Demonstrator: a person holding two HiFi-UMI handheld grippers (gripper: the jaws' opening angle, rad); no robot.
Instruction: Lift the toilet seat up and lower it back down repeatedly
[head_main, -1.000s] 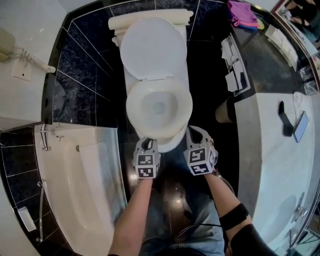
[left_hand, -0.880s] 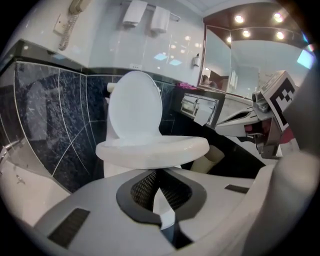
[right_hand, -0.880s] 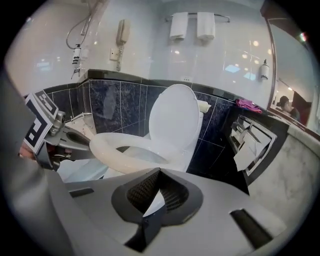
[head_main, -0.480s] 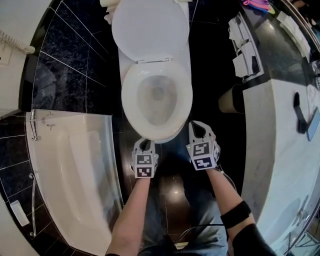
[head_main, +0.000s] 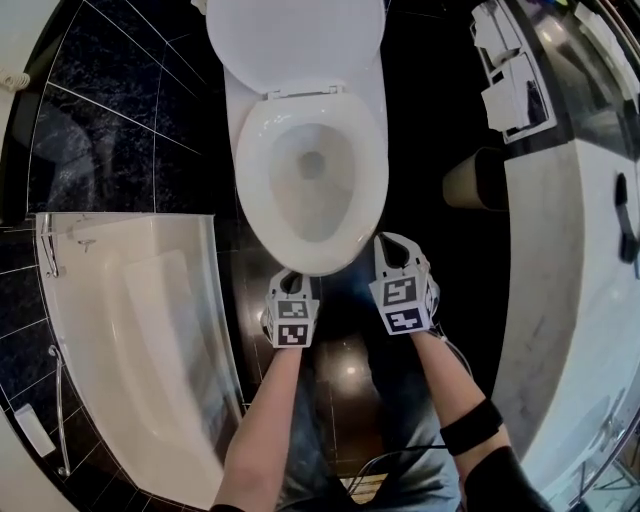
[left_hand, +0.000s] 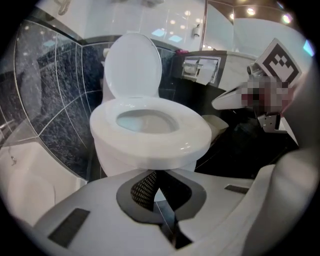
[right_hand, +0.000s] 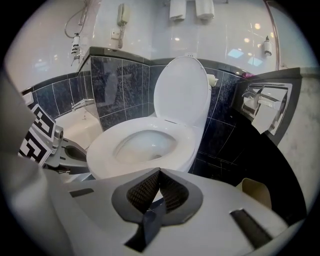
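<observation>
I am holding the left gripper (head_main: 291, 280) and the right gripper (head_main: 389, 243) at the bowl's (head_main: 312, 195) front edge, both with jaws pressed together, empty. The toilet seat (head_main: 256, 170) is lying down on the bowl, seemingly flat, with the lid (head_main: 295, 40) standing up behind

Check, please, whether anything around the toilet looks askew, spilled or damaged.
Nothing stands out. The white oval toilet seat lies flat and square on the white ceramic bowl, the white lid stands raised behind it, and the dark glossy floor shows no spill.
</observation>
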